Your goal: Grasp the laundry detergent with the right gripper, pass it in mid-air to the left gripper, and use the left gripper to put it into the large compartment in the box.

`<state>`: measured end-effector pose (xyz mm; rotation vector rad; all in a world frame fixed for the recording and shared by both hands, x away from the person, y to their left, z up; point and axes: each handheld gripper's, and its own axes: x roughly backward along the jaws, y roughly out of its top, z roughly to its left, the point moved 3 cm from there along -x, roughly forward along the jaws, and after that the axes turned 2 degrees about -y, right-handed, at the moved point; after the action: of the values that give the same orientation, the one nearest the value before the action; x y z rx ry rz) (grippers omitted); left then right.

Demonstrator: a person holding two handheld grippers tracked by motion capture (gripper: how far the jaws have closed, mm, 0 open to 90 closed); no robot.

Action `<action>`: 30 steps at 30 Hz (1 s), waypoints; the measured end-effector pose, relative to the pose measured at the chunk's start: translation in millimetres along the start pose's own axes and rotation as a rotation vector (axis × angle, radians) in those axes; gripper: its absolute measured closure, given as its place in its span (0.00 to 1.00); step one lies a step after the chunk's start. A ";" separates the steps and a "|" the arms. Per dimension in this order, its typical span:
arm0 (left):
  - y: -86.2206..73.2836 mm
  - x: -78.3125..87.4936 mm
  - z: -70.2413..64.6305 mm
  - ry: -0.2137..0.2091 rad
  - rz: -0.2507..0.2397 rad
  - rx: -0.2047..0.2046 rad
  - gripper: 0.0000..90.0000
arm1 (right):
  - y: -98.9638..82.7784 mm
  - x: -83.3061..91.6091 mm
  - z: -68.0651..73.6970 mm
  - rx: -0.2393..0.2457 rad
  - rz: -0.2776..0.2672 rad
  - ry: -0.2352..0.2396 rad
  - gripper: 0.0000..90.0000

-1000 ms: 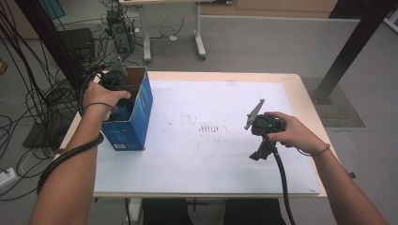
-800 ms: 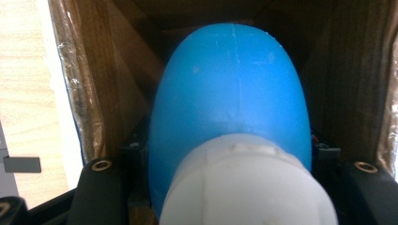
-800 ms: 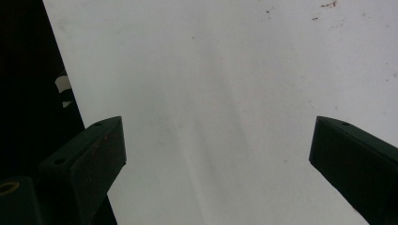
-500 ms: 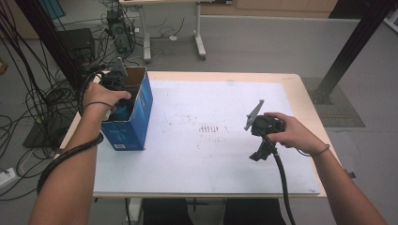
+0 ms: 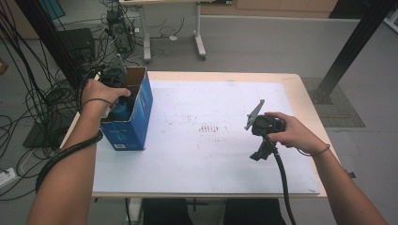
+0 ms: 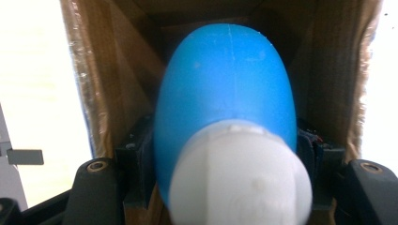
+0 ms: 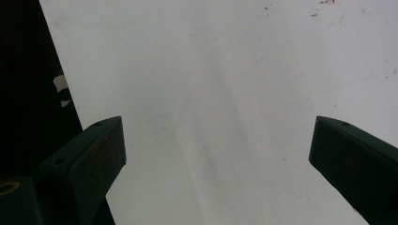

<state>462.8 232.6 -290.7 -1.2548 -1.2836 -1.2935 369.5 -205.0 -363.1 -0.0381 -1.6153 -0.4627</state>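
Blue bottle [image 6: 225, 93] in cardboard box [image 5: 133, 117], white cap toward camera, left jaws clamped on it, right jaws apart.

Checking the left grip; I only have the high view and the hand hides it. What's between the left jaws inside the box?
Observer: A blue bottle, white end toward the camera, sits between the left gripper's jaws, which have just been opening a little.
Operator: Gripped?
Observer: The pads look pressed to its sides, inside the cardboard box.
Operator: Right jaws?
Observer: The right gripper is wide open, nothing between, over the white table.
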 end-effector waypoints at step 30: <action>-8.8 79.5 -27.2 0.009 -0.063 -0.068 0.17 | 4.3 -0.5 0.8 0.013 0.004 -0.001 0.05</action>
<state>445.6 210.6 -210.9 -1.2628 -1.2920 -1.3963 370.2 -200.6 -362.5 -0.0323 -1.6192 -0.4493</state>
